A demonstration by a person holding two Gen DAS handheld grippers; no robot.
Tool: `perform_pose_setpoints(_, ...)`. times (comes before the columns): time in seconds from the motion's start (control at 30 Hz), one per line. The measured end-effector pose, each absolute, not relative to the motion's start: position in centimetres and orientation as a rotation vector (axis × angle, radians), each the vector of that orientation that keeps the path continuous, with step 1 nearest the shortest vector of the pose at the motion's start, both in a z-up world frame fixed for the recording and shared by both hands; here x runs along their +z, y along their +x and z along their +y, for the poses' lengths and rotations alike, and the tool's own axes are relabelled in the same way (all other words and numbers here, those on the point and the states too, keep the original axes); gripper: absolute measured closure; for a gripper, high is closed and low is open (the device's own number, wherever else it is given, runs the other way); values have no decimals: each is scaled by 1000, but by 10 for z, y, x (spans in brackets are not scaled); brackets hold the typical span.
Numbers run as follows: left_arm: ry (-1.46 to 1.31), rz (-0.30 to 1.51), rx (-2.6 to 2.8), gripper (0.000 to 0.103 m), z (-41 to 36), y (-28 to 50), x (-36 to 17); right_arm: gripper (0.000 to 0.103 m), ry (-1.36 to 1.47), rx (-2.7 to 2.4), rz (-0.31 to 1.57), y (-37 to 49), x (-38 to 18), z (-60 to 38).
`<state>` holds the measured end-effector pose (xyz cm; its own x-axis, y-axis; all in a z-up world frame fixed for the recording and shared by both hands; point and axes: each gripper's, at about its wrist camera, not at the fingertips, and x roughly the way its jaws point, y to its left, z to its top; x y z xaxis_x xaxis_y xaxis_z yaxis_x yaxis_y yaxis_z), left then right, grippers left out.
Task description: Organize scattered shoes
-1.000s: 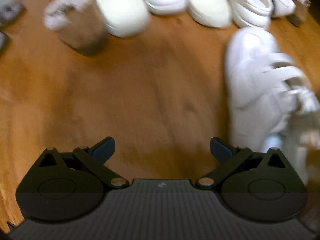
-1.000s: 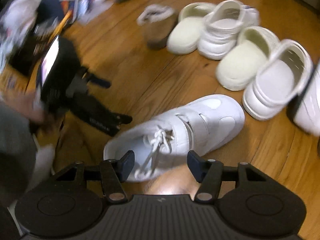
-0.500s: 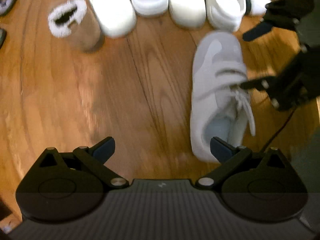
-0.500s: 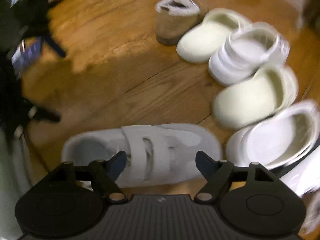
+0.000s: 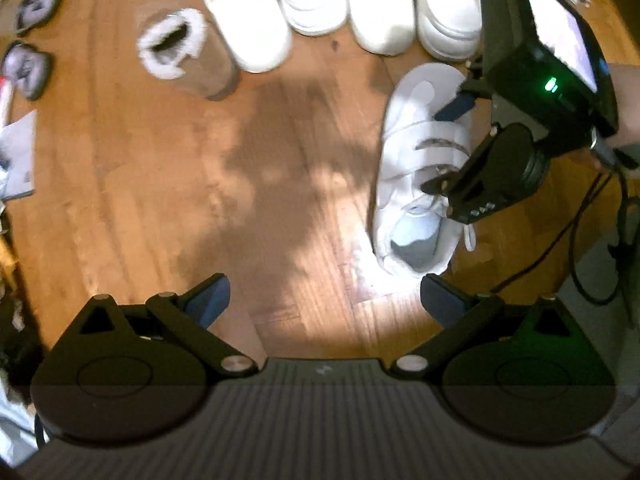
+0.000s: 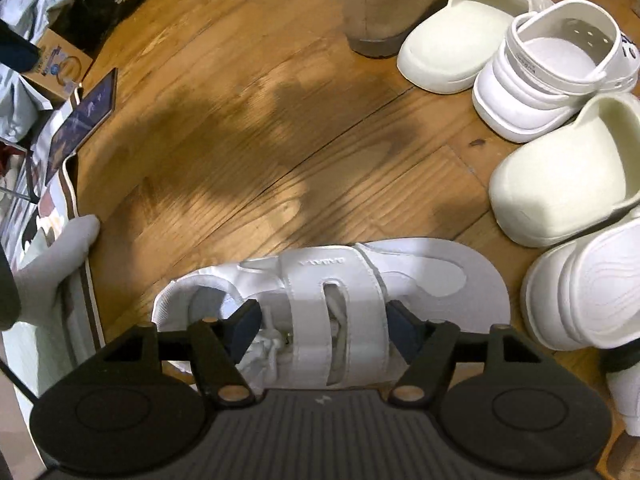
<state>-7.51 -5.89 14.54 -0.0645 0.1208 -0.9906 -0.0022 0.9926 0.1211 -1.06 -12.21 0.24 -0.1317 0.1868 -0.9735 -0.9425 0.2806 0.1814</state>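
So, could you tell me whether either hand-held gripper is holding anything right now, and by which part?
Nothing is held yet. The right hand-held gripper is open astride the white sneaker at its strap; the left hand-held gripper is open over bare floor.

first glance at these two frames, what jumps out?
The white strap sneaker lying alone on the wooden floor, with the right gripper open and straddling its straps from above. Behind it, a row of cream and white clogs with a tan fur-lined boot at its end. The left gripper is open over bare floor, holding nothing.
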Motion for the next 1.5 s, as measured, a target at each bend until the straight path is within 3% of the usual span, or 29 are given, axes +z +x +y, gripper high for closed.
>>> perform_pose_setpoints(0.27, 78, 1625, 33, 0, -78, -57, 176, 28, -752, 1115, 1370, -10, -3, -132)
perform_pose_setpoints(0.33, 63, 1587, 41, 0, -79, -53, 173, 36, -731, 1116, 1334, -14, -5, -139)
perform_pose_setpoints(0.37, 28, 1537, 75, 0, -75, -53, 167, 46, -715, 1112, 1326, -15, -4, -143)
perform_pose_setpoints(0.47, -43, 1409, 215, 0, -66, -58, 141, 60, -511, 983, 1434, 8, 3, -169)
perform_pose_setpoints(0.57, -93, 1389, 212, 0, -70, -58, 116, 68, -316, 806, 1525, 29, 6, -204)
perform_pose_setpoints(0.87, -164, 1434, 35, 0, -116, -39, 64, 73, 485, 260, 1634, 36, -9, -350)
perform_pose_setpoints(1.1, -274, 1455, -118, 0, -145, -23, 47, 76, 855, -30, 1517, -1, -3, -425)
perform_pose_setpoints(1.37, -269, 1460, -224, 0, -184, -9, 33, 75, 1165, -295, 1366, -46, -4, -500)
perform_pose_setpoints(1.4, -265, 1462, -243, 0, -190, -8, 32, 69, 1196, -315, 1351, -51, -5, -505)
perform_pose_setpoints(1.43, -261, 1463, -262, 0, -197, -7, 30, 54, 1213, -332, 1355, -55, -5, -509)
perform_pose_setpoints(1.5, -254, 1468, -300, 0, -210, -5, 28, 43, 1108, -244, 1416, -49, 2, -503)
